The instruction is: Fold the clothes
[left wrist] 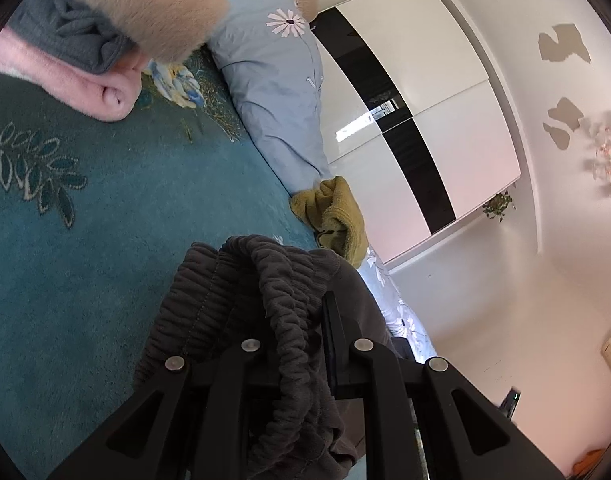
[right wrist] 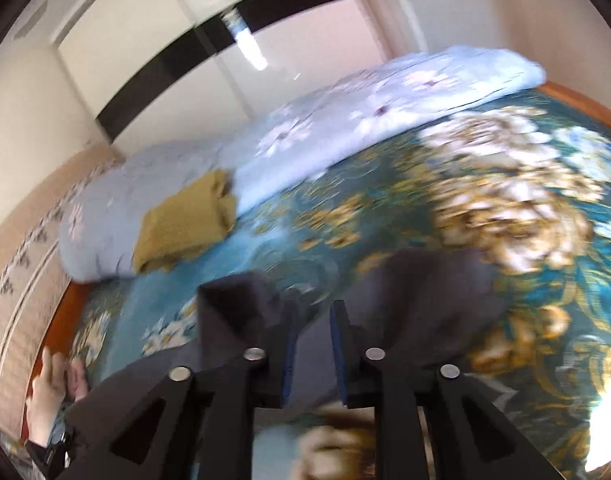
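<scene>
Dark grey trousers with a gathered elastic waistband (left wrist: 209,304) lie on the teal floral bedspread (left wrist: 105,220). My left gripper (left wrist: 297,308) is shut on the bunched waistband; cloth hides its left finger. In the right wrist view, which is blurred, the same dark cloth (right wrist: 425,292) spreads over the bedspread (right wrist: 525,320). My right gripper (right wrist: 313,312) stands over it with a gap between its blue pads. The cloth shows in that gap, and the pads do not seem to press on it.
A folded olive cloth (left wrist: 337,216) (right wrist: 185,220) rests against a light blue flowered quilt (left wrist: 273,80) (right wrist: 345,132). Folded pink (left wrist: 85,92) and grey (left wrist: 65,36) garments and a beige furry piece (left wrist: 153,4) lie at the upper left. A person's hand (right wrist: 49,384) shows by the bed's edge. A white wardrobe (left wrist: 425,100) stands behind.
</scene>
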`<act>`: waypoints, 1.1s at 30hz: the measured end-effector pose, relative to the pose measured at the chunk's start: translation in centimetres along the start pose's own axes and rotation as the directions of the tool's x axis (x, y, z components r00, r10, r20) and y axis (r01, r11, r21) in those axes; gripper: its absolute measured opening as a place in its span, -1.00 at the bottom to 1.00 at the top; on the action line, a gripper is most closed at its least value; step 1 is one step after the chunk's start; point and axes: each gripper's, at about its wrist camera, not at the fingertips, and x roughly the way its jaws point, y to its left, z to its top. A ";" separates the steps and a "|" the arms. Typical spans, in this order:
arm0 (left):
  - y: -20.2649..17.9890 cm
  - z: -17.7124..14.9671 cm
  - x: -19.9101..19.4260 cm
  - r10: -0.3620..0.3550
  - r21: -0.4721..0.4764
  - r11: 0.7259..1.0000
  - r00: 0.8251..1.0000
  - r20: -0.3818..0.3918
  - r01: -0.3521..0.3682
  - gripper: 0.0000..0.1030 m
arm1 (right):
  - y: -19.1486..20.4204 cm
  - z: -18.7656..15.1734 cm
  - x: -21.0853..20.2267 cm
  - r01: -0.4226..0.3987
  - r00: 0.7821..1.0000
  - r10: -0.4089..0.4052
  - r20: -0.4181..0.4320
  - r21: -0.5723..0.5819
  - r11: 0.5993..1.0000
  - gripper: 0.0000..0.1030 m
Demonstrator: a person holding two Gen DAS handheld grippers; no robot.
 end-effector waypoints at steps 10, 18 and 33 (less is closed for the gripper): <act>0.5 0.3 0.0 -0.011 -0.032 0.999 1.000 -0.013 0.010 -0.75 | 9.7 0.7 12.4 0.064 0.977 -0.083 -0.196 -0.102 0.993 -0.07; 0.8 0.5 0.2 -0.031 -0.062 0.998 0.999 -0.037 0.029 -0.75 | 10.8 0.8 16.8 0.159 0.945 -0.174 -0.277 -0.075 0.984 -0.78; -0.6 -0.7 0.9 -0.011 0.024 1.000 0.993 -0.122 0.014 -0.74 | 3.0 1.1 -11.0 -0.099 0.969 0.112 0.219 -0.071 0.993 -0.93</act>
